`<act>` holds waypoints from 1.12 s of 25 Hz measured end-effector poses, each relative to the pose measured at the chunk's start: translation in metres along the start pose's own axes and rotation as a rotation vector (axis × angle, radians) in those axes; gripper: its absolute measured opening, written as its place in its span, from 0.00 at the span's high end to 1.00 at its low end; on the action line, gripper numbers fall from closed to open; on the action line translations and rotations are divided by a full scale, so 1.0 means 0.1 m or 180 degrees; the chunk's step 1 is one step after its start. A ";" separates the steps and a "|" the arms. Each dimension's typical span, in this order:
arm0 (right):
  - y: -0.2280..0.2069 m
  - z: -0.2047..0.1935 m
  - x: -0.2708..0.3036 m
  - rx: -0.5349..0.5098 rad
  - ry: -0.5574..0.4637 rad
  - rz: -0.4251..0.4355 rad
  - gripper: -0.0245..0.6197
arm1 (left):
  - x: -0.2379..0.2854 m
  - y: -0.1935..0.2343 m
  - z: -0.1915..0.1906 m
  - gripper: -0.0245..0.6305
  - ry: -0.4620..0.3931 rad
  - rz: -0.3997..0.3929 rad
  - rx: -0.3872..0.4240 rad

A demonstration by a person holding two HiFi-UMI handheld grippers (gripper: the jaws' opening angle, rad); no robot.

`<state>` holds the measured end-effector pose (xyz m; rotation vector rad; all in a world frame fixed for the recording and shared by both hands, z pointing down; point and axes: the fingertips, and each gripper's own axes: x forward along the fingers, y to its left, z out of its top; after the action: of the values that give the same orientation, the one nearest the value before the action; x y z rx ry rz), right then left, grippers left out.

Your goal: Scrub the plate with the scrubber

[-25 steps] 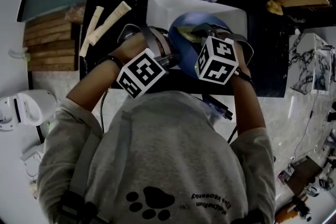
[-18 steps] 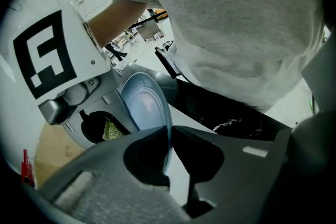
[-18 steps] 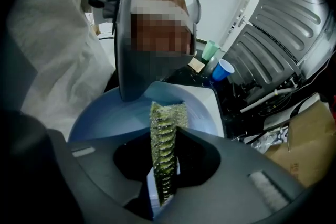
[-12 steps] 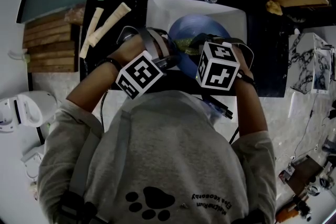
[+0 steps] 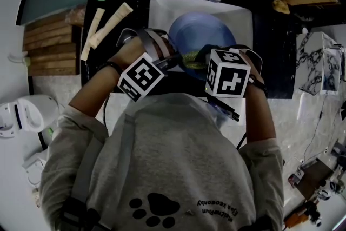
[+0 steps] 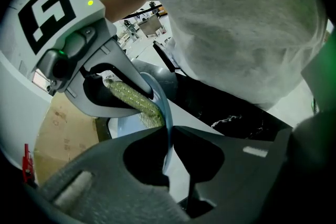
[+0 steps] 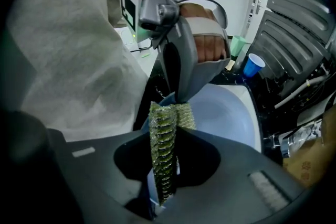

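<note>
Two grips, both loaded. Btwn the pads of the right gripper (image 7: pixel 167 136) we see a green-yellow mesh scrubber (image 7: pixel 161 165) pinched flat, jaws narrow on it. Its long axis runs along the jaws & out past the tips. The free end beyond the tips lies against a pale-blue round plate (image 5: pixel 203 35), at the rim nearest us. Just beside that end, the left gripper (image 6: pixel 170 131) nips the same rim edge-on. Its jaws have just been easing apart a bit, yet the thin rim sits btwn them w/ both tips touching it, so we read it as held. The plate hangs over a white rectangular sink basin (image 5: pixel 162 8); whether its far edge rests there we can't tell.

The next stroke turns on this, in our view: nearly all the plate's face lies ahead of the right fingertips, away from the left jaws. So the scrubber prob. goes fwd along its own axis. The right hand is nearer that face; the left only anchors. Risk: w/ the left hold loosened, a firm push could slip the rim.
</note>
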<state>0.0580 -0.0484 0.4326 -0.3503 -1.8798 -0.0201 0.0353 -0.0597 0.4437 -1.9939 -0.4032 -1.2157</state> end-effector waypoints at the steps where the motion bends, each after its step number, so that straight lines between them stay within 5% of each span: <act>1: 0.03 0.00 -0.01 0.0008 -0.0010 0.0049 0.86 | 0.00 0.00 -0.02 0.91 0.0019 0.0002 -0.0005; 10: 0.25 0.01 -0.14 0.0057 -0.0152 0.0344 0.86 | 0.04 -0.08 -0.07 0.92 0.0135 -0.0008 0.0070; 18: 0.29 0.09 -0.49 0.0060 -0.0576 0.0271 0.86 | 0.03 -0.09 -0.11 0.93 0.0140 -0.0020 0.0008; 22: 0.17 0.14 -0.71 0.0007 -0.0706 -0.0091 0.86 | 0.02 -0.10 -0.09 0.93 0.0122 -0.0032 0.0020; 28: -0.46 -0.08 -0.91 0.0055 -0.0471 -0.1116 0.86 | 0.03 -0.14 -0.02 0.93 0.0086 -0.0088 0.0094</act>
<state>0.0807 -0.1146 0.3584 -0.0065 -2.0666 -0.2195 0.0272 -0.0517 0.4527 -1.9507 -0.4342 -1.2453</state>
